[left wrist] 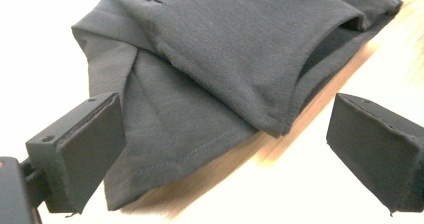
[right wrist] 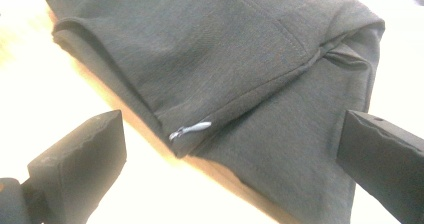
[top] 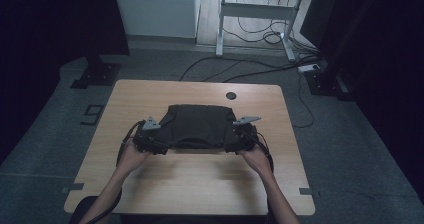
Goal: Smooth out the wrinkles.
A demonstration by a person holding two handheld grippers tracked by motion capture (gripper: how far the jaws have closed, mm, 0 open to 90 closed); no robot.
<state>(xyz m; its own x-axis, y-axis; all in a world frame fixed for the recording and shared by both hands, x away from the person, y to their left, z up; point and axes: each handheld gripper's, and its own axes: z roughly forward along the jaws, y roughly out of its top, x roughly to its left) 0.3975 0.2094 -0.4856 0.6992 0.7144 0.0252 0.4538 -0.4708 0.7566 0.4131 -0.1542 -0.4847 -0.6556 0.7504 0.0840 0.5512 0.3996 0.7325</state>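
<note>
- As far as the fold goes, we read it as mostly done: the dark garment (top: pixel 195 126) lies on the wooden table (top: pixel 200 184) as a compact, roughly rectangular bundle, layers stacked, no loose part trailing off.
- Both claws stand wide open and hold nothing. In the left gripper view the left gripper (left wrist: pixel 235 149) has its jaws spread either side of the cloth's corner, pads clear of the fabric. Same in the right gripper view for the right gripper (right wrist: pixel 235 164).
- In the high view we see the left gripper (top: pixel 150 140) at the bundle's near-left corner and the right gripper (top: pixel 240 140) at its near-right corner, just beside the cloth.
- Location: the garment sits mid-table, slightly toward the far side, short of the round cable hole (top: pixel 230 96).
- What's left, in our judgement: maybe a final tidy or one more fold; otherwise pull the hands back.
- Look of the cloth:
  - dark grey woven fabric, matte, visible stitched seams and hems
  - an upper layer folded over a lower one, with an open gap at the edge in the left gripper view
  - a small pale zipper pull (right wrist: pixel 190 129) at the folded edge
  - corners not perfectly aligned; the lower layer sticks out past the top one
</note>
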